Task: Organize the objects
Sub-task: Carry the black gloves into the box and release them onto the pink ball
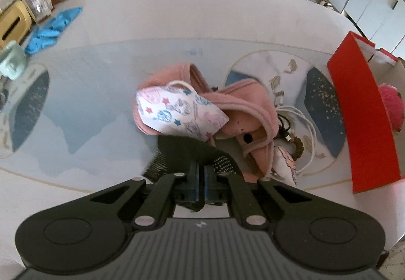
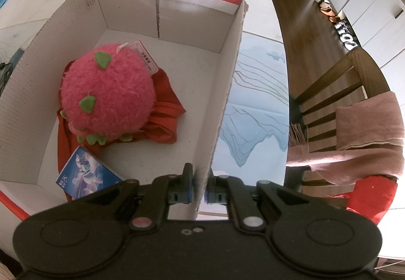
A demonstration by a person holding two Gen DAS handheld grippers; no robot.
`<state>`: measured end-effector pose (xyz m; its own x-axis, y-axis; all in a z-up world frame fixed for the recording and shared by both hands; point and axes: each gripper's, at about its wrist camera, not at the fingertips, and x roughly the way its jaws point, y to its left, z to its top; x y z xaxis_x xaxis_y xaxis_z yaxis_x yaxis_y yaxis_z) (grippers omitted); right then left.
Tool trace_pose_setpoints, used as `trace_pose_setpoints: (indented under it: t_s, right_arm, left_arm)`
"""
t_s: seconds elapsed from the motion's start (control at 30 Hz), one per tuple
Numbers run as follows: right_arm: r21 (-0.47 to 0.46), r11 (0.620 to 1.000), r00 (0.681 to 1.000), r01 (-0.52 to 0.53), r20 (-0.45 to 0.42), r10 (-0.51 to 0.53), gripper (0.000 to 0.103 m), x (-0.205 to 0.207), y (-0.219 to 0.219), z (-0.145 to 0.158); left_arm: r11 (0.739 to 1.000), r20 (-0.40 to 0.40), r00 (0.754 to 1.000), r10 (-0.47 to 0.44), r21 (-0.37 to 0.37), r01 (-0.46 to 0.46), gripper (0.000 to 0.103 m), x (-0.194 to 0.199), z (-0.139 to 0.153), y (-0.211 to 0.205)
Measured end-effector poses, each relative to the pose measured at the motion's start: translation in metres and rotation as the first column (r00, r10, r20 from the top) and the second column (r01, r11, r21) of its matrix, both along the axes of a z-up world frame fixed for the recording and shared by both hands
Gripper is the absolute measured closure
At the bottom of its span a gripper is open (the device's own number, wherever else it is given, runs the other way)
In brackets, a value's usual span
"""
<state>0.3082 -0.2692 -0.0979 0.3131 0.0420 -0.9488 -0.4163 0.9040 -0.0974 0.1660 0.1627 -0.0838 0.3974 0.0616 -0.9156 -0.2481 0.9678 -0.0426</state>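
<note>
Left gripper (image 1: 201, 176) sits low in the centre of its frame, blue pads pressed together on what looks like a black brush (image 1: 192, 153), its bristled edge showing at left. Just above it, mid-frame, lies the heap: a patterned face mask (image 1: 177, 113) draped over a pink cloth (image 1: 243, 105), with a white cable (image 1: 303, 125) and a brown hair tie (image 1: 297, 147) tangled at the right of it. All of this rests on the white table (image 1: 177, 14). A blue cloth (image 1: 50, 29) lies at the upper left.

Over to the right gripper (image 2: 200, 188), bottom centre of its frame: fingers clamped on the wall of the red-and-white box (image 2: 227, 92). Inside the box, left of centre, a pink plush fruit (image 2: 106, 87) sits on a red cloth (image 2: 167, 113), and a blue packet (image 2: 86, 175) lies at the lower left.
</note>
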Motion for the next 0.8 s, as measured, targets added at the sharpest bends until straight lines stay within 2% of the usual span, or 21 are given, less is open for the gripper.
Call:
trace_pose_setpoints:
  t_s: [0.17,0.4,0.53,0.8]
  right_arm:
    - [0.001,1.000,1.000,-0.002,-0.003,0.002,0.096,0.001,0.000,-0.001]
    - [-0.001,1.000,1.000,-0.007,-0.005,0.007,0.096,0.002,-0.001,-0.002]
    - [0.002,1.000,1.000,-0.011,-0.005,0.011,0.096,0.002,-0.002,-0.003]
    - [0.007,1.000,1.000,-0.014,-0.010,0.014,0.097,0.002,-0.002,-0.002]
  left_arm:
    - [1.000,0.038,0.999,-0.014,0.015,0.013,0.101,-0.004,0.030,-0.003]
    - [0.995,0.144,0.985,-0.097,-0.002,0.098,0.101,0.004,0.082,-0.031]
    - [0.983,0.192,0.965,-0.178,-0.001,0.181,0.101,0.017,0.104,-0.057]
    - [0.926,0.217,0.902,-0.373,0.034,0.375,0.101,0.057,0.121,-0.122]
